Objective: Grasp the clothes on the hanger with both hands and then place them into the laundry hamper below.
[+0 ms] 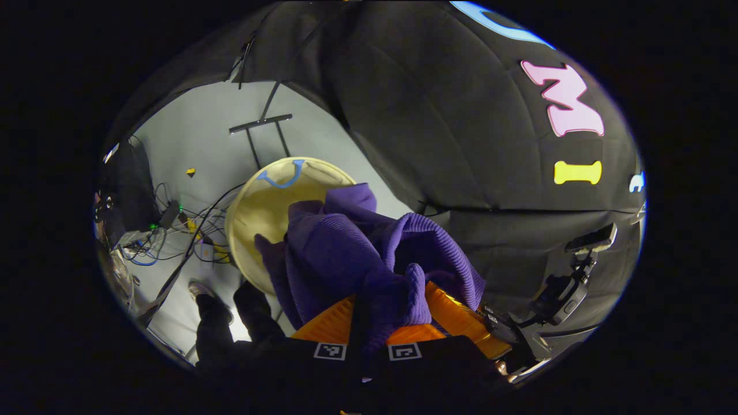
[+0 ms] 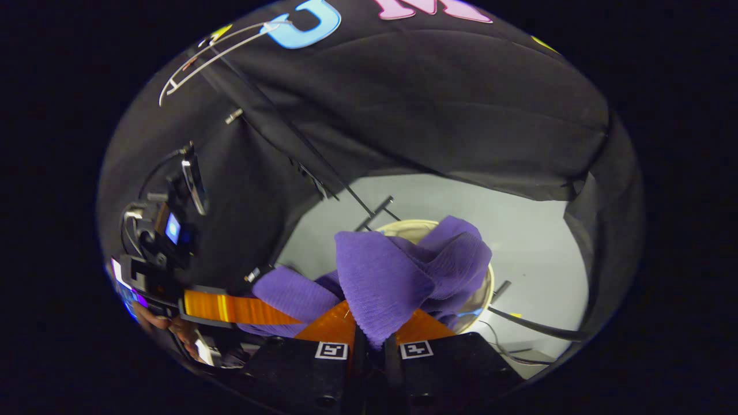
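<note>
A purple knit garment (image 1: 346, 253) hangs bunched between both grippers, above a round cream laundry hamper (image 1: 262, 202) on the floor. My left gripper (image 1: 369, 331) is shut on a fold of the garment, its orange fingers (image 1: 331, 325) pressing on each side. Off to the right in the same view is the other gripper (image 1: 490, 328), also holding the cloth. In the right gripper view my right gripper (image 2: 372, 334) is shut on the purple garment (image 2: 398, 271), with the hamper's rim (image 2: 490, 282) showing behind it. The left gripper (image 2: 230, 308) grips the cloth at the left.
A white hanger (image 2: 219, 49) hangs empty at the top left of the right gripper view. A black stand's foot (image 1: 259, 124) rests on the grey floor behind the hamper. Cables and gear (image 1: 167, 230) lie at the left. A person's legs and shoe (image 1: 213, 311) stand beside the hamper.
</note>
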### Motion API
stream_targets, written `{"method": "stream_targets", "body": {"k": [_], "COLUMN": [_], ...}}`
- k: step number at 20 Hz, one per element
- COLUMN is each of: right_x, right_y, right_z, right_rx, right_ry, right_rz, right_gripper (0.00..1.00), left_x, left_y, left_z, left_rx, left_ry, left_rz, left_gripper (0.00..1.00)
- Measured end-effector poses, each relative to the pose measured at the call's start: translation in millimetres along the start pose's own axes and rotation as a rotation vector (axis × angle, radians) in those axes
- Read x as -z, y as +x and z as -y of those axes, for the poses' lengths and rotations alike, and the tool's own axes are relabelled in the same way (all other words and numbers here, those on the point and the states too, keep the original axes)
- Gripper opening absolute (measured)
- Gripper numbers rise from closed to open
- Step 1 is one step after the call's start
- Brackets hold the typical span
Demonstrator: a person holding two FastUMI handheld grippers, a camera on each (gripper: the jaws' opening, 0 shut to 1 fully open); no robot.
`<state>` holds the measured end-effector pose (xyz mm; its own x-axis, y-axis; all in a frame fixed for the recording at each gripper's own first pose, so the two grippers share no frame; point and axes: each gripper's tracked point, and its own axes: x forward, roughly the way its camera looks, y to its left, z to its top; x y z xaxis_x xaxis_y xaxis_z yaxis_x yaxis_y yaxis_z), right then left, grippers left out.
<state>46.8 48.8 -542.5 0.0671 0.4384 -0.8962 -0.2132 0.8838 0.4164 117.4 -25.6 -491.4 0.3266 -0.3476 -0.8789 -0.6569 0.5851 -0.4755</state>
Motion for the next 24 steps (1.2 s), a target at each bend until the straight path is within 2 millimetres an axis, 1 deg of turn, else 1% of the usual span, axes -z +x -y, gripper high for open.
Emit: {"method": "stream_targets", "body": {"k": [1,2,3,5,6,7,11,12,13,14,15,16,17,18,19,20,22,23,24], "right_x": [9.3,17.8,20.1,23.5,21.9,22.3,30.9,28.1,29.5,29.1,26.5,23.1,21.0,19.8,28.0,20.7,26.7,28.5,30.4], "right_y": [5.3,9.8,8.7,6.6,7.6,6.5,9.2,6.7,7.5,7.6,7.0,6.1,7.5,9.1,26.3,7.6,11.2,12.1,12.1], "right_z": [3.0,5.3,4.5,3.2,3.2,6.1,13.7,13.9,15.9,16.3,14.2,13.0,12.3,13.4,20.0,19.8,20.4,21.1,22.0], "right_rx": [0.010,0.023,0.029,0.035,0.041,0.052,0.084,0.081,0.081,0.081,0.072,0.068,0.063,0.068,0.074,0.078,0.078,0.077,0.077], "right_ry": [-0.010,-0.016,-0.021,-0.024,-0.023,-0.026,-0.051,-0.050,-0.048,-0.047,-0.038,-0.029,-0.026,-0.028,-0.043,-0.052,-0.062,-0.065,-0.068], "right_rz": [-0.028,-0.054,-0.080,-0.101,-0.104,-0.108,-0.120,-0.120,-0.124,-0.123,-0.113,-0.103,-0.097,-0.096,-0.098,-0.102,-0.107,-0.107,-0.108], "right_gripper": [0.19,0.19,0.19,0.18,0.19,0.19,0.18,0.18,0.16,0.22,0.27,0.42,0.53,0.68,0.84,1.00,0.99,0.99,0.99], "left_x": [4.4,8.2,10.5,12.4,13.3,16.6,15.4,14.9,15.8,15.2,15.8,16.9,19.3,18.7,17.6,14.1,8.6,10.3,8.6], "left_y": [2.8,5.0,6.9,7.6,8.1,9.9,11.9,11.2,11.3,11.2,13.4,14.5,15.5,14.8,14.5,28.7,11.3,14.4,13.2], "left_z": [-7.6,-15.4,-20.7,-25.1,-27.8,-33.9,-39.1,-40.4,-39.8,-39.7,-40.4,-39.8,-40.7,-39.7,-36.6,-38.1,-41.5,-41.8,-41.0], "left_rx": [-0.029,-0.054,-0.078,-0.094,-0.100,-0.107,-0.126,-0.128,-0.127,-0.127,-0.128,-0.125,-0.120,-0.117,-0.108,-0.123,-0.152,-0.153,-0.152], "left_ry": [0.003,0.005,0.007,0.011,0.011,0.011,0.023,0.030,0.030,0.027,0.024,0.020,0.016,0.011,0.012,0.022,0.052,0.056,0.054], "left_rz": [-0.018,-0.036,-0.049,-0.063,-0.068,-0.073,-0.070,-0.071,-0.072,-0.071,-0.072,-0.078,-0.087,-0.090,-0.083,-0.072,-0.060,-0.057,-0.053], "left_gripper": [0.12,0.12,0.12,0.12,0.12,0.12,0.13,0.13,0.12,0.13,0.13,0.14,0.17,0.24,0.30,0.52,0.96,0.96,0.96]}}
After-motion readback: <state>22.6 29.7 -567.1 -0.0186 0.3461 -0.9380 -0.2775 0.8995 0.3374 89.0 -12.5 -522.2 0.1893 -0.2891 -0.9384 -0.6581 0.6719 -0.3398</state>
